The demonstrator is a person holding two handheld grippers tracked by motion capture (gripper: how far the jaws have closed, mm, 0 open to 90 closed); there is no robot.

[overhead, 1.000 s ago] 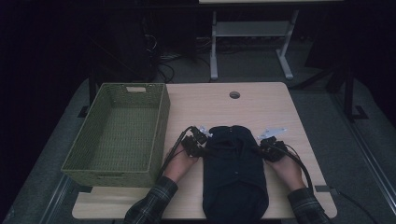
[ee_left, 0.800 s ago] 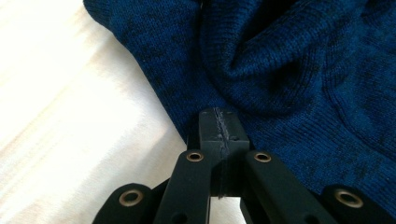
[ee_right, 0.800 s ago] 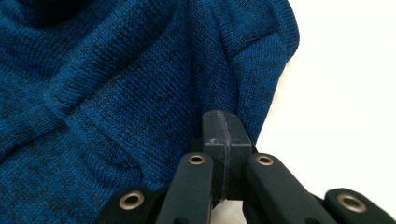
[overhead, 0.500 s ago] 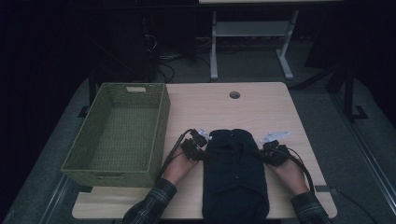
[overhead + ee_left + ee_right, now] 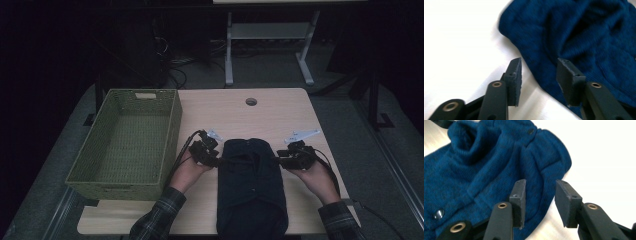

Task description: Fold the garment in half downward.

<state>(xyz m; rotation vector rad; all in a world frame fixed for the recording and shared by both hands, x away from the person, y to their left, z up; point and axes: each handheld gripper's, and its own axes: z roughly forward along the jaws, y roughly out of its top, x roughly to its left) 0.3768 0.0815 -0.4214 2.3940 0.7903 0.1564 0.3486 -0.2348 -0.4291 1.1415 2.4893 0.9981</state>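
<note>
both tools [image 5: 218, 161] [image 5: 278, 158] just opened, flanking blue garment [image 5: 251, 190].

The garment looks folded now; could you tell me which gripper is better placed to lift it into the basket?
Probably the left gripper: it sits at the garment's edge on the basket side, jaws just opened and empty. The right gripper is on the far side.

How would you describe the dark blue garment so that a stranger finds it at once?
Start at the light wooden table. To the right of the green woven basket, near the front edge, lies the folded dark blue knitted garment with small snap buttons. It is the only cloth item there.
</note>
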